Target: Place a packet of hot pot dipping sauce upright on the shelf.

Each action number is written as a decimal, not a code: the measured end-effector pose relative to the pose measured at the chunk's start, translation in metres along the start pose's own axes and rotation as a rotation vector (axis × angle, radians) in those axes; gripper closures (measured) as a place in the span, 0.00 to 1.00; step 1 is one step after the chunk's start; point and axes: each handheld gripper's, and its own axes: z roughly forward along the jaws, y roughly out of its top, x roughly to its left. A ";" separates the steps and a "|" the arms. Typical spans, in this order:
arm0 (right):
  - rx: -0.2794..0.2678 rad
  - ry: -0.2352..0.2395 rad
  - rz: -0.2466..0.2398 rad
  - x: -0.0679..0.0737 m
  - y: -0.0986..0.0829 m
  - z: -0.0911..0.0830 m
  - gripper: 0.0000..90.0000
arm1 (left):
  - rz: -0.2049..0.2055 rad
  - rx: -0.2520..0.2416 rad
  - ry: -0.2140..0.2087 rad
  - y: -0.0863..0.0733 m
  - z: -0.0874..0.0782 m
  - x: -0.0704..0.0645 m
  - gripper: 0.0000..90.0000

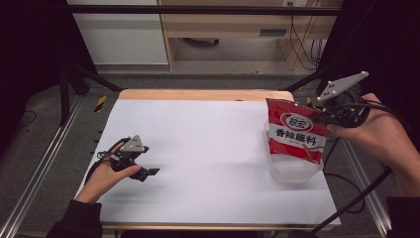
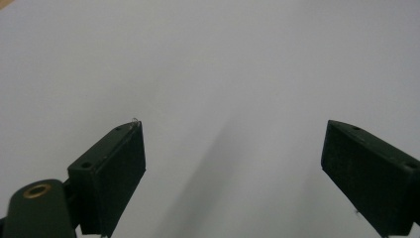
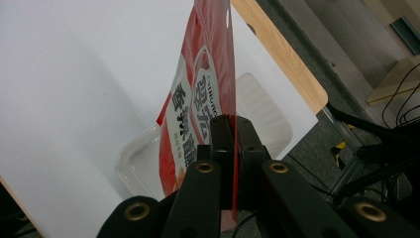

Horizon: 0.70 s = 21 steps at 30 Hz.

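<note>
High view: the right gripper (image 1: 324, 119) pinches a red sauce pouch (image 1: 296, 136) upright over a clear plastic tray (image 1: 293, 172), its long axis vertical and its label "香辣蘸料" facing the person. Left gripper view: the left gripper (image 2: 233, 163) has its jaws spread above the white table (image 2: 208, 59). Right gripper view: the jaws clamp the pouch's edge.

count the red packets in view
1. The red packet hangs upright over the clear tray at the table's right side, clamped at its edge by the right hand-held gripper. None other visible.
</note>
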 end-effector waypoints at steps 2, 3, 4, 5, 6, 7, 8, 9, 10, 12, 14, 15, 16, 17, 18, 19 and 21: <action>-0.001 -0.005 0.007 -0.002 -0.003 0.002 1.00 | 0.002 0.003 -0.004 0.000 0.001 0.000 0.11; 0.002 -0.007 0.009 -0.002 -0.004 0.004 1.00 | 0.004 0.006 -0.003 0.000 0.001 -0.001 0.11; 0.002 -0.010 0.014 -0.002 -0.005 0.007 1.00 | 0.003 0.007 -0.004 0.000 0.002 -0.001 0.11; 0.010 -0.008 0.009 -0.002 -0.006 0.011 1.00 | 0.004 0.008 -0.005 0.000 0.002 -0.002 0.11; 0.009 -0.008 0.009 -0.001 -0.007 0.014 1.00 | 0.005 0.008 -0.007 0.000 0.002 -0.002 0.11; 0.008 -0.005 0.009 -0.001 -0.007 0.016 1.00 | 0.004 0.008 -0.007 0.000 0.002 -0.002 0.11; 0.006 -0.004 0.008 -0.001 -0.007 0.018 1.00 | 0.004 0.008 -0.007 0.000 0.002 -0.002 0.11; 0.009 -0.006 0.009 -0.001 -0.008 0.020 1.00 | 0.006 0.010 -0.005 0.000 0.002 -0.002 0.11; 0.013 -0.009 0.007 -0.001 -0.009 0.021 1.00 | 0.005 0.012 -0.005 0.000 0.002 -0.001 0.11; -0.003 -0.001 0.018 -0.002 -0.013 0.024 1.00 | 0.004 0.012 -0.006 -0.001 0.003 -0.001 0.11; -0.005 -0.006 0.025 -0.002 -0.015 0.026 1.00 | 0.004 0.014 -0.006 -0.001 0.003 -0.001 0.11; -0.005 -0.006 0.034 -0.002 -0.018 0.028 1.00 | 0.006 0.015 -0.007 -0.001 0.003 -0.001 0.11; -0.003 -0.006 0.037 -0.002 -0.020 0.029 1.00 | 0.007 0.016 -0.007 -0.001 0.004 -0.001 0.11; -0.004 -0.001 0.045 -0.002 -0.022 0.032 1.00 | 0.007 0.017 -0.008 -0.001 0.004 -0.002 0.11; -0.001 0.005 0.048 -0.002 -0.024 0.033 1.00 | 0.007 0.017 -0.008 0.000 0.004 -0.002 0.11; 0.002 0.006 0.053 -0.001 -0.026 0.035 1.00 | 0.008 0.016 -0.009 0.000 0.004 -0.002 0.11; -0.006 0.015 0.065 0.000 -0.030 0.039 1.00 | 0.008 0.017 -0.008 0.000 0.004 -0.002 0.11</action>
